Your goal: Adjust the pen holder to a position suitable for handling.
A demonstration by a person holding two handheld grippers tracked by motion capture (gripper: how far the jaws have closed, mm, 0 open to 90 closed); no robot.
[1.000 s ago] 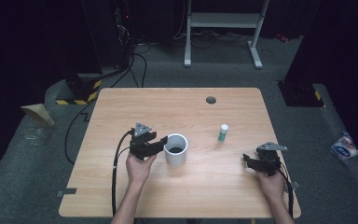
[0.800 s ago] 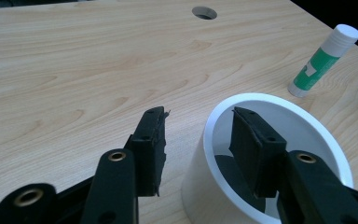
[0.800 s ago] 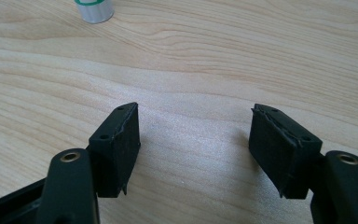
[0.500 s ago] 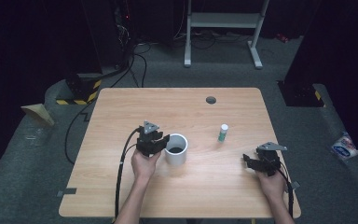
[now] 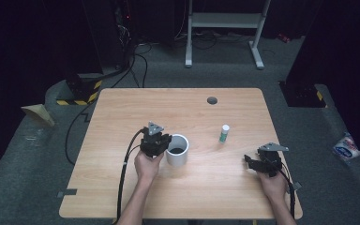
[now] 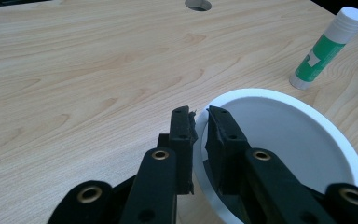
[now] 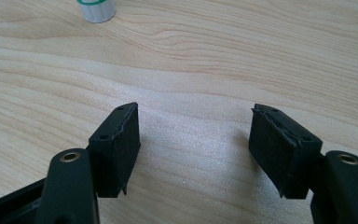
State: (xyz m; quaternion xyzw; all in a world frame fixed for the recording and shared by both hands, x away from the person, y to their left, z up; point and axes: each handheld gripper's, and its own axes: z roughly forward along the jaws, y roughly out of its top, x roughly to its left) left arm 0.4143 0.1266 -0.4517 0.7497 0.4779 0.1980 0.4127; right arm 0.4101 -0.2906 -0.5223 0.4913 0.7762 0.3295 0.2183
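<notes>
Left gripper (image 5: 161,144) has slid right over the last second, from beside the cup (image 5: 177,149) onto its near-left rim; in the left gripper view the jaws are clenched on the cup wall (image 6: 200,122), one pad outside, one inside. Cup stands upright left of table (image 5: 122,108) centre, glue stick (image 5: 223,133) upright and well apart to its right, so grasp looks made and a lift or drag is likely next. Right gripper (image 5: 258,164) hasn't moved: parked near the right edge, jaws spread wide over bare wood, holding nothing.

White cup (image 5: 177,150), green-and-white glue stick (image 5: 223,133), pale wooden table (image 5: 122,112)
</notes>
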